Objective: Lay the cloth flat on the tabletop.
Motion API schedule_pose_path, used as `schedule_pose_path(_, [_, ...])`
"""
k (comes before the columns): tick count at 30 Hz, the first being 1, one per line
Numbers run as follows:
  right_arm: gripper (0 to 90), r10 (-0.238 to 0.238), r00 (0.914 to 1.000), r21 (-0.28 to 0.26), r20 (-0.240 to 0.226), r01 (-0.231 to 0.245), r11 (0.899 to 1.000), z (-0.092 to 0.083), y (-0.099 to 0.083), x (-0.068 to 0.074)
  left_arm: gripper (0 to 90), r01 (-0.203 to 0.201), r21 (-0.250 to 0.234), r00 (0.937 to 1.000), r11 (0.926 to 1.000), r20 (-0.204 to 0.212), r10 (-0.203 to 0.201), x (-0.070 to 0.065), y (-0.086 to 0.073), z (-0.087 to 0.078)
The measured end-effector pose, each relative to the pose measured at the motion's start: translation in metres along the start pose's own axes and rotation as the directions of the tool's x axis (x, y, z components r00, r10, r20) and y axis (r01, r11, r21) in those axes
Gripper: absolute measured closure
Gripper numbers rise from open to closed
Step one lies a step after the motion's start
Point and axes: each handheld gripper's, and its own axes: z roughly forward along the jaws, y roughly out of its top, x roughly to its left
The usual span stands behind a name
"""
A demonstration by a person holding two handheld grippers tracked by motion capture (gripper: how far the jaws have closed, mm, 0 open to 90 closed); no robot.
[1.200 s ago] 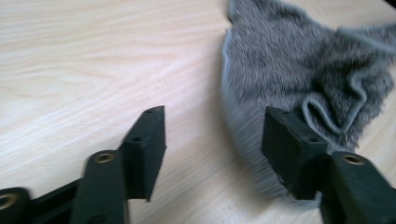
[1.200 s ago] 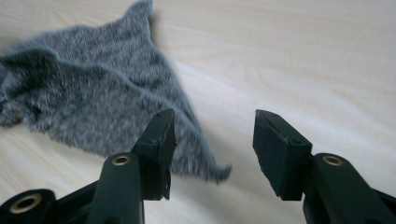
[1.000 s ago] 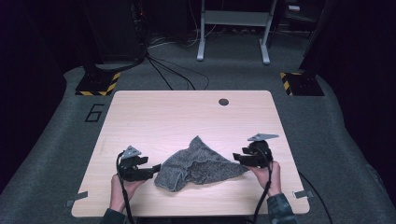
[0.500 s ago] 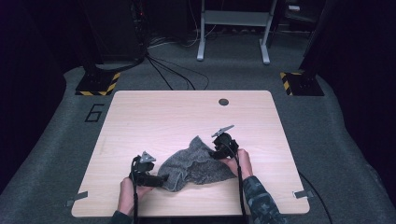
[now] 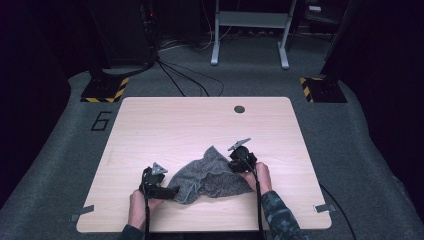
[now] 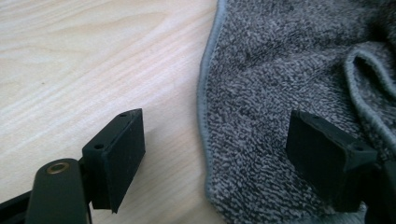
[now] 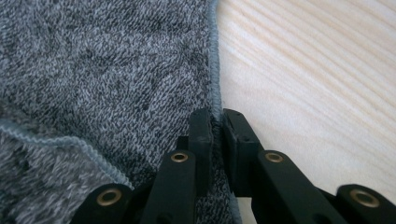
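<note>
I have my right gripper (image 7: 215, 122) pinching the hemmed edge of the grey towel (image 5: 210, 175), jaws pressed together on the seam so that side cannot slip when I pull. The towel lies crumpled on the near middle of the wooden table (image 5: 175, 125), between my two hands. My left gripper (image 6: 219, 149) sits low with its jaws spread wide, one over bare wood and the other over the cloth, straddling the towel's other edge because I judge that is where I need the second hold to spread it flat.
</note>
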Motion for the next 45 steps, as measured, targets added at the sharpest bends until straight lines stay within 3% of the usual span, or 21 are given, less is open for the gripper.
schedule_pose_path(4, [82.3, -0.028, 0.9991, 0.000, 0.032, 0.028, 1.000, -0.005, -0.007, 0.003, 20.3, 0.005, 0.007, 0.9999, 1.0000, -0.012, -0.005, 0.004, 0.004, 0.003])
schedule_pose_path(8, [82.2, -0.018, 0.9982, -0.006, 0.057, 0.018, 1.000, -0.011, -0.017, 0.005, 20.3, -0.010, 0.014, 0.9996, 0.9999, -0.028, 0.010, 0.006, 0.010, 0.007])
schedule_pose_path(18, [77.2, 0.019, 0.9989, -0.021, -0.042, -0.020, 1.000, -0.024, -0.041, 0.006, 20.1, -0.039, 0.034, 0.9976, 0.9987, -0.056, 0.041, 0.014, 0.027, 0.020])
schedule_pose_path(21, [72.0, 0.026, 0.9971, -0.025, -0.071, -0.028, 0.999, -0.026, -0.045, 0.009, 20.1, -0.027, 0.030, 0.9988, 0.9992, -0.041, 0.028, 0.021, 0.031, 0.022])
schedule_pose_path(23, [63.7, 0.020, 0.9968, -0.018, -0.078, -0.022, 1.000, -0.028, -0.045, 0.009, 19.2, 0.015, 0.016, 0.9998, 0.9998, -0.009, -0.015, 0.027, 0.032, 0.022])
schedule_pose_path(27, [48.0, 0.038, 0.9962, -0.063, -0.079, -0.043, 0.997, -0.037, -0.040, 0.000, 18.7, 0.107, -0.024, 0.9943, 0.9940, 0.010, -0.106, 0.042, 0.029, 0.009])
schedule_pose_path(30, [42.0, 0.052, 0.9960, -0.099, -0.073, -0.059, 0.993, -0.044, -0.027, -0.011, 18.4, 0.136, -0.050, 0.9907, 0.9895, 0.000, -0.136, 0.047, 0.027, -0.002])
schedule_pose_path(38, [40.3, 0.034, 0.9974, -0.097, -0.063, -0.040, 0.994, -0.026, 0.014, -0.022, 20.5, 0.119, -0.033, 0.9928, 0.9924, -0.010, -0.119, 0.044, 0.024, -0.006])
schedule_pose_path(40, [38.6, 0.022, 0.9991, -0.095, -0.036, -0.025, 0.995, -0.018, 0.019, -0.023, 22.1, 0.122, -0.023, 0.9925, 0.9923, -0.009, -0.122, 0.041, 0.023, -0.003])
schedule_pose_path(41, [37.9, 0.019, 0.9991, -0.093, -0.037, -0.023, 0.995, -0.013, 0.021, -0.023, 22.5, 0.105, -0.010, 0.9944, 0.9944, -0.009, -0.105, 0.040, 0.023, -0.003])
schedule_pose_path(42, [37.0, 0.019, 0.9990, -0.089, -0.042, -0.023, 0.996, -0.008, 0.022, -0.024, 23.5, 0.118, -0.024, 0.9928, 0.9927, -0.017, -0.119, 0.038, 0.023, -0.001])
schedule_pose_path(45, [35.7, 0.026, 0.9987, -0.076, -0.043, -0.029, 0.997, 0.004, 0.023, -0.026, 25.5, 0.111, -0.006, 0.9938, 0.9938, -0.012, -0.111, 0.035, 0.021, 0.004])
